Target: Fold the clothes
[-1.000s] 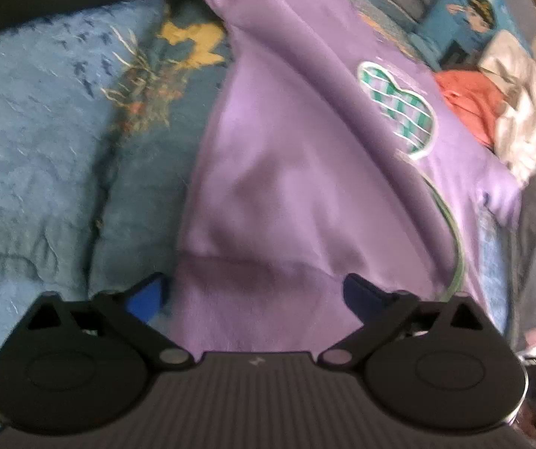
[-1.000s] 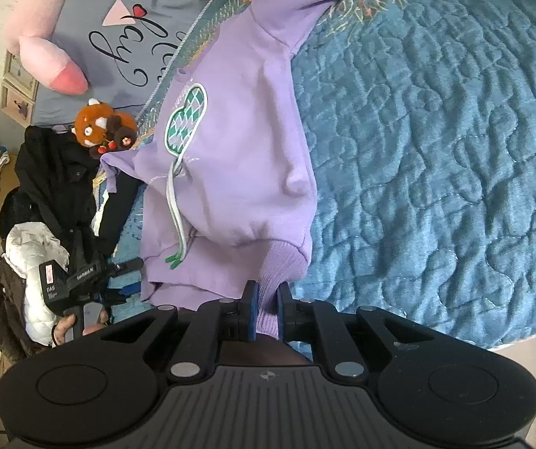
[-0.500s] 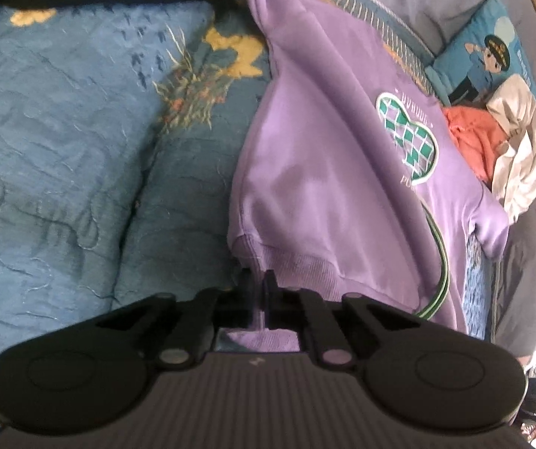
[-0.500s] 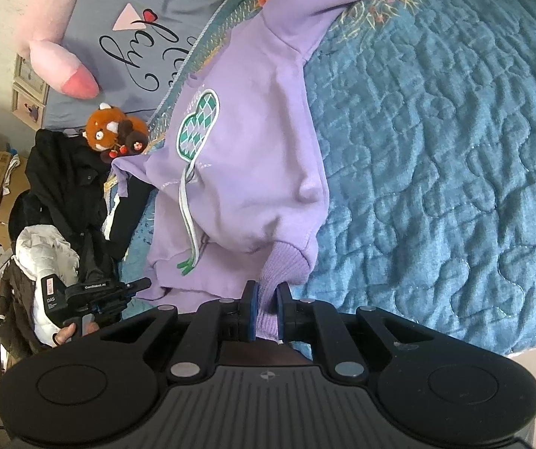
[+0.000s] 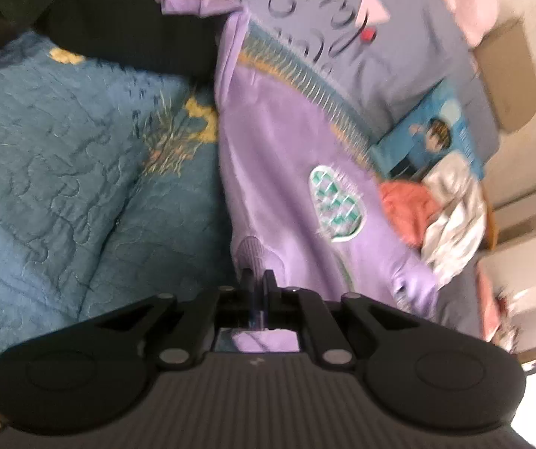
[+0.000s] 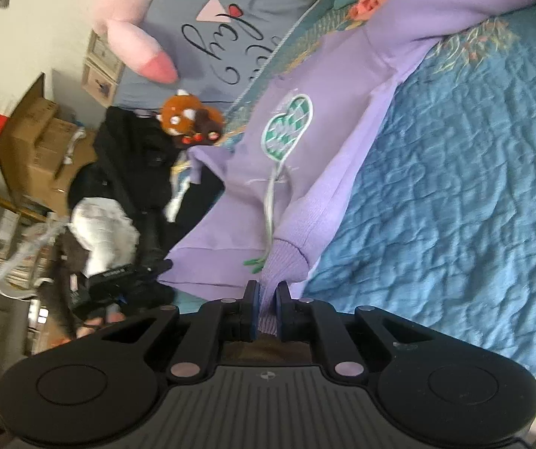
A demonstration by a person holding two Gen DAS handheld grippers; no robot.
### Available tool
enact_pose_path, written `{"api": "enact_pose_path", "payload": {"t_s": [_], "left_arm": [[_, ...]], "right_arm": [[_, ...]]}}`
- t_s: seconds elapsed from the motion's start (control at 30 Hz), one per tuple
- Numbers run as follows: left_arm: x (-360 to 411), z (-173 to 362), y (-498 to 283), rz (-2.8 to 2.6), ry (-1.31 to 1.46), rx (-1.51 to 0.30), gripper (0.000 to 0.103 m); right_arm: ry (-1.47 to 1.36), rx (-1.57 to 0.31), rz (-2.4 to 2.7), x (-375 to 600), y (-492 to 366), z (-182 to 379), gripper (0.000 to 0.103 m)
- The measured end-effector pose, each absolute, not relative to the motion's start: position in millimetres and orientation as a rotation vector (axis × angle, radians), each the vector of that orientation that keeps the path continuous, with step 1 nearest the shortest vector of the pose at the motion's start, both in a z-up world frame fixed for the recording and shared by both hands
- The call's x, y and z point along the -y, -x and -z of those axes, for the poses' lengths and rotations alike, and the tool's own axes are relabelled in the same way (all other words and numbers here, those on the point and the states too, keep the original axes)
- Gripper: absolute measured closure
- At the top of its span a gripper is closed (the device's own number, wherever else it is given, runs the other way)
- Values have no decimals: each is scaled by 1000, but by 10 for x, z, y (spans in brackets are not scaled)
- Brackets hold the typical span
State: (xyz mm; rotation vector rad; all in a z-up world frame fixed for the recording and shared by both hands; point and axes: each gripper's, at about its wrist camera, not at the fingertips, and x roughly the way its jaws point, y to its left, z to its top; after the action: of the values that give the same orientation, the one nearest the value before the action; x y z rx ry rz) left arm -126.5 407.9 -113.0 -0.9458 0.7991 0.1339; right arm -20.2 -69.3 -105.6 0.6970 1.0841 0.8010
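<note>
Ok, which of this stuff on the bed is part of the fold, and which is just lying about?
In the job:
purple sweatshirt
left gripper, shut on its hem
right gripper, shut on its cuff

Lying about:
orange plush toy
black garment
grey pillow
orange cloth
white cloth

Left wrist view: low over blue quilt (image 5: 62, 172), angled down, close along purple sweatshirt (image 5: 286, 142) toward grey pillow (image 5: 398, 67). Right wrist view: same sweatshirt (image 6: 305, 157) from its opposite hem corner, quilt (image 6: 455, 187) right. Shared: heart patch (image 5: 337, 204) (image 6: 288, 127), pillow (image 6: 230, 18).

Soft daylight; both fisheye views motion-blurred, edges warped.
</note>
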Motion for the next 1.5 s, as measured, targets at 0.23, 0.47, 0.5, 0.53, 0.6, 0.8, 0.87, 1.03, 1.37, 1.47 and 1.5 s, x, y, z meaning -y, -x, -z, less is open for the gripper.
{"api": "enact_pose_path", "payload": {"t_s": [0.23, 0.47, 0.5, 0.53, 0.6, 0.8, 0.87, 1.03, 1.37, 1.47, 1.5], "left_arm": [[-4170, 965, 1851, -202, 1016, -710, 99], [-4181, 1211, 2074, -336, 997, -809, 99], [-4176, 1245, 2070, -356, 990, -826, 99], [-4174, 1253, 2068, -378, 974, -840, 99], [-4173, 1235, 2073, -433, 922, -868, 97], [-4259, 949, 2295, -628, 748, -853, 67], [-4292, 836, 2324, -632, 749, -830, 65], [-4009, 636, 1855, -516, 671, -824, 57], [-2491, 681, 192, -87, 466, -915, 37], [-2124, 759, -72, -12, 472, -932, 37], [-2032, 786, -125, -2, 475, -939, 37]], "right_arm": [[-824, -1173, -846, 831, 248, 1168, 94], [-622, -1383, -682, 678, 279, 1421, 90], [-608, -1406, -667, 667, 285, 1450, 87], [-583, -1419, -652, 670, 288, 1448, 83], [-486, -1419, -600, 715, 281, 1404, 67], [-414, -1269, -447, 1194, 89, 1169, 59], [-489, -1173, -403, 1373, -30, 1107, 56], [-594, -913, -224, 1671, -456, 1031, 50], [349, -684, -349, 1596, -1436, 1046, 50], [664, -662, -454, 1478, -1669, 1145, 50], [721, -677, -483, 1452, -1751, 1192, 50]]}}
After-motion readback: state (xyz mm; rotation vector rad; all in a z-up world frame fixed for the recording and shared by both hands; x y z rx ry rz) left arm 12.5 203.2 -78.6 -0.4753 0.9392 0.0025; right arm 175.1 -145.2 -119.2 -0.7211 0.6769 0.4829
